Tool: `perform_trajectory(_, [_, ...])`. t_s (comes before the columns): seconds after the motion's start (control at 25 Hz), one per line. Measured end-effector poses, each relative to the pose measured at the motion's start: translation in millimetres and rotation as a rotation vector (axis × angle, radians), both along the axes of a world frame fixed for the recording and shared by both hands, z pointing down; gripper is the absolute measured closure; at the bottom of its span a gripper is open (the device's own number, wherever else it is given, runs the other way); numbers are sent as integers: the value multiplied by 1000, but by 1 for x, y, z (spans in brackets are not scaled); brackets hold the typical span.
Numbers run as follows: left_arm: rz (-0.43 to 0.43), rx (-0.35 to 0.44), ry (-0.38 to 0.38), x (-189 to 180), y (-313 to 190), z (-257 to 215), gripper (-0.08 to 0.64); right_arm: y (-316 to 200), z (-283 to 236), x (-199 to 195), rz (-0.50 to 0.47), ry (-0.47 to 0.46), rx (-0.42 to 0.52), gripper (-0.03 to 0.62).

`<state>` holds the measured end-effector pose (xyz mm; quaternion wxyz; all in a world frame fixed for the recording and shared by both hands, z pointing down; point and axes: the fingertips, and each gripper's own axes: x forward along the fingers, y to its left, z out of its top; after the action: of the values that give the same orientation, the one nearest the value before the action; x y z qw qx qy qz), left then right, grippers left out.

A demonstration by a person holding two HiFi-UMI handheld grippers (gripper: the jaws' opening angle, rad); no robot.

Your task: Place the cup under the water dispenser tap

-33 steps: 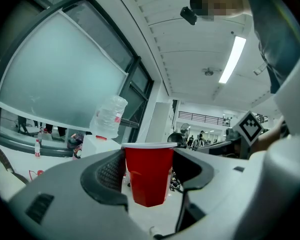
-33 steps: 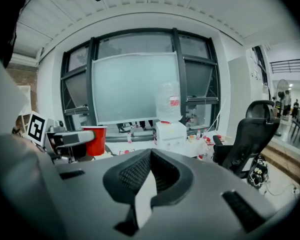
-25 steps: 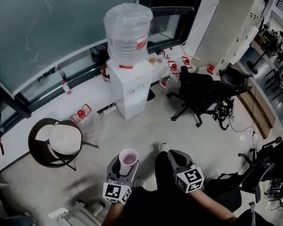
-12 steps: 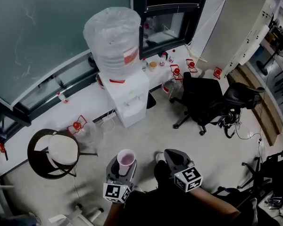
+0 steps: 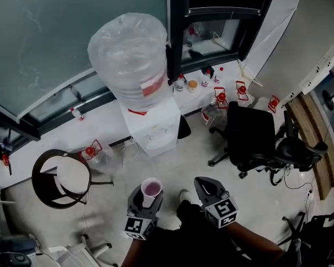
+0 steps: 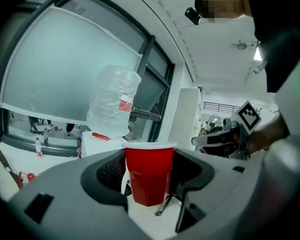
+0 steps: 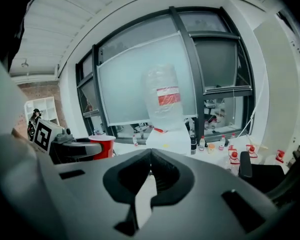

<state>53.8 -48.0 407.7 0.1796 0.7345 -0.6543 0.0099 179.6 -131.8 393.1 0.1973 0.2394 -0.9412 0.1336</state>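
Note:
A red cup (image 5: 151, 188) with a white rim stands upright between the jaws of my left gripper (image 5: 148, 194), which is shut on its sides; in the left gripper view the cup (image 6: 150, 171) fills the gap of that gripper (image 6: 150, 160). My right gripper (image 5: 206, 186) is beside it, shut and empty, its tips meeting in its own view (image 7: 151, 153). Ahead on the floor stands the white water dispenser (image 5: 151, 125) with a big clear bottle (image 5: 131, 60) on top, well apart from the cup. The dispenser (image 7: 171, 136) and the cup (image 7: 103, 145) also show in the right gripper view.
A black office chair (image 5: 250, 135) stands right of the dispenser. A round dark chair with a pale seat (image 5: 60, 177) is at the left. Small red-topped items and bottles (image 5: 220, 96) line the white ledge under the window. A cable lies by the dispenser's base.
The dispenser has grown larger and come nearer in the head view as both grippers moved toward it. The cup stays held in the left gripper; the right one stays shut.

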Motion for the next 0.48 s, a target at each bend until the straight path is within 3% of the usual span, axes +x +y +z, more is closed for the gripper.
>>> perform_trajectory(0.28, [-109,-11,-16,-15,-62,29,275,-64,26,-12,-86,-41,3,594])
perform_trajectory(0.48, [-158,-20,-17,-36,-95,63,275,-97,60,-27,-113,-10,3,594])
